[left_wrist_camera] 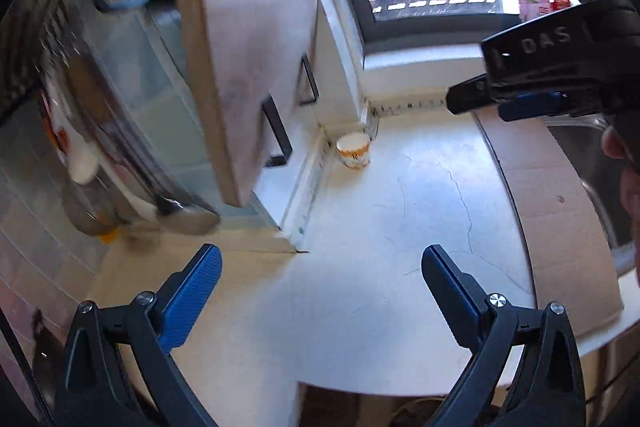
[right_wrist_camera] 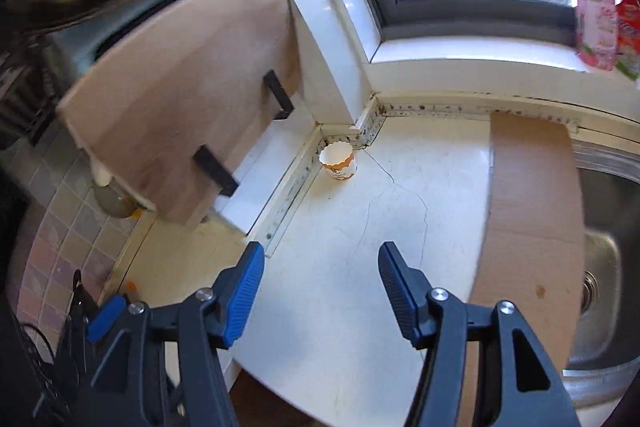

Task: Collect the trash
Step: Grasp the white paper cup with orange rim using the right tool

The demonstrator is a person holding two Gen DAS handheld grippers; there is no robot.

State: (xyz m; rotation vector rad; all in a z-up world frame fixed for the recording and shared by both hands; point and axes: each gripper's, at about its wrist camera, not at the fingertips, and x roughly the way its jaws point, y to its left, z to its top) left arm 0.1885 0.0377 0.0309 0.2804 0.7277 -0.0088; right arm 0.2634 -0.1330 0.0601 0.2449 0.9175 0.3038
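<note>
Hovering over white counter [right_wrist_camera: 344,307], both hand-held grippers [left_wrist_camera: 320,267] [right_wrist_camera: 320,267] spread apart, nothing held, paper cup [right_wrist_camera: 338,161] in corner

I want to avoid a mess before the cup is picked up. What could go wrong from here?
1. The paper cup stands deep in the corner against the wall trim, so a claw finger may hit the wall and tip it.
2. The open cabinet door hangs over the approach; a raised hand could bump it.
3. The cardboard sheet lies partly over the sink and may slide in if nudged.
</note>
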